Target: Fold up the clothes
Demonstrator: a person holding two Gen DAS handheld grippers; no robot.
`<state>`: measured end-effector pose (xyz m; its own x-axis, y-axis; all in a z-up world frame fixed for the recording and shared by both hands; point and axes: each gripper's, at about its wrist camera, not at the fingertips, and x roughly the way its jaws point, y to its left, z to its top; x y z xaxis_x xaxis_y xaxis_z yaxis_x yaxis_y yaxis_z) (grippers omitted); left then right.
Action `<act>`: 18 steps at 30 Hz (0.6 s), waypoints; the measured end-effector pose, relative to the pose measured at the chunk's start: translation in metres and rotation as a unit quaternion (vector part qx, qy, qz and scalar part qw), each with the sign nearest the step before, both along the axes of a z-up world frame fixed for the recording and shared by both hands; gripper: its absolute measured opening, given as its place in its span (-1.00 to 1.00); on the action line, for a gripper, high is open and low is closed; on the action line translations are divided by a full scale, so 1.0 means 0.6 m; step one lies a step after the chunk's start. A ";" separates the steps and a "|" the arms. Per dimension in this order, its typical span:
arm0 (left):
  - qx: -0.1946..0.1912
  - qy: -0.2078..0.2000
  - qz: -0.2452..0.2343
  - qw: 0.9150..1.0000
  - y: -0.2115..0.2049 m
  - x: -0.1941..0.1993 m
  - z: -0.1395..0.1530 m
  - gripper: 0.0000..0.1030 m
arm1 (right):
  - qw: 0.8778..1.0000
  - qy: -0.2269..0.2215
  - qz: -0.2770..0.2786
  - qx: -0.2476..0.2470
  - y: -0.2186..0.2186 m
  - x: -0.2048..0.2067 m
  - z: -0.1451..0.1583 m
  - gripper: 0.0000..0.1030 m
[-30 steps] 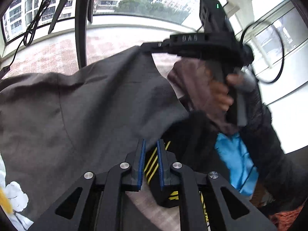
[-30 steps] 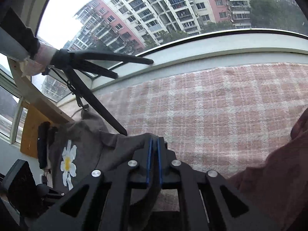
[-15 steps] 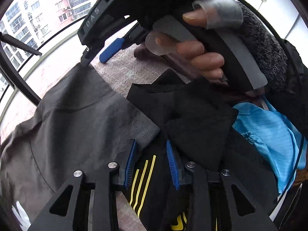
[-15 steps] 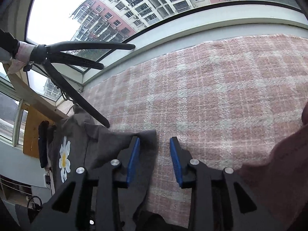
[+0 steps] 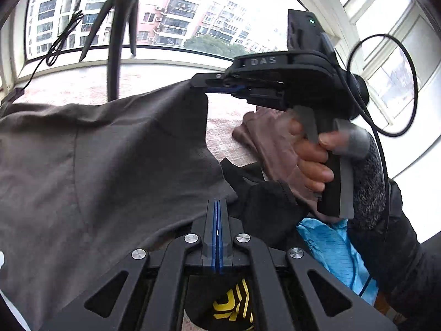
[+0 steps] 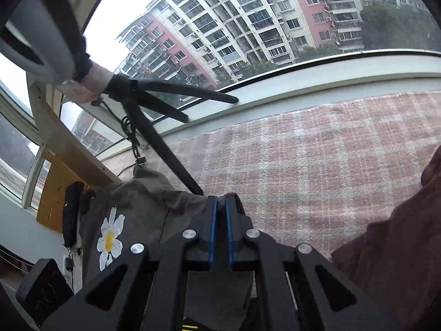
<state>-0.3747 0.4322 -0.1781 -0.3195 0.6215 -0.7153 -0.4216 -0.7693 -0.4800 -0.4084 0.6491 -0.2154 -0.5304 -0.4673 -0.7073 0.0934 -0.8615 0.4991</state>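
Observation:
A dark grey garment [image 5: 110, 165] with a white flower print [image 6: 110, 237] hangs stretched between both grippers above the pink plaid surface [image 6: 303, 165]. In the left wrist view my left gripper [image 5: 217, 207] is shut on its lower edge. My right gripper [image 5: 201, 82], held by a hand [image 5: 311, 162], pinches the upper corner of the same garment. In the right wrist view the right gripper [image 6: 220, 202] is shut, with grey cloth between its blue pads [image 6: 211, 220].
A brown garment [image 5: 264, 138] lies on the plaid surface to the right. A black garment with yellow stripes [image 5: 234, 303] and a blue one [image 5: 330, 251] lie below the left gripper. Black tripod legs [image 6: 165, 149] stand at the back by the window sill [image 6: 330, 88].
Half a second ago both grippers stood open over the clothes. Both have since shut on the grey garment, which is now lifted and spread between them.

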 end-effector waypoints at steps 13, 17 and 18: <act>-0.178 0.105 -0.149 0.967 0.100 0.028 -0.026 -0.70 | 0.995 -0.023 -0.018 0.091 -0.024 0.000 0.009 -0.88; -0.210 0.123 -0.207 0.948 0.160 0.028 -0.057 -0.68 | 0.994 -0.043 -0.039 0.096 -0.004 0.003 -0.009 -0.88; -0.210 0.117 -0.204 0.949 0.165 0.022 -0.063 -0.81 | 0.994 -0.045 -0.042 0.095 -0.001 0.005 -0.013 -0.88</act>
<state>-0.3614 0.5314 -0.2159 -0.2952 0.4039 -0.8659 -0.7825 -0.6222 -0.0235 -0.4056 0.6487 -0.2231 -0.4918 -0.2768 -0.8255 -0.0211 -0.9441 0.3291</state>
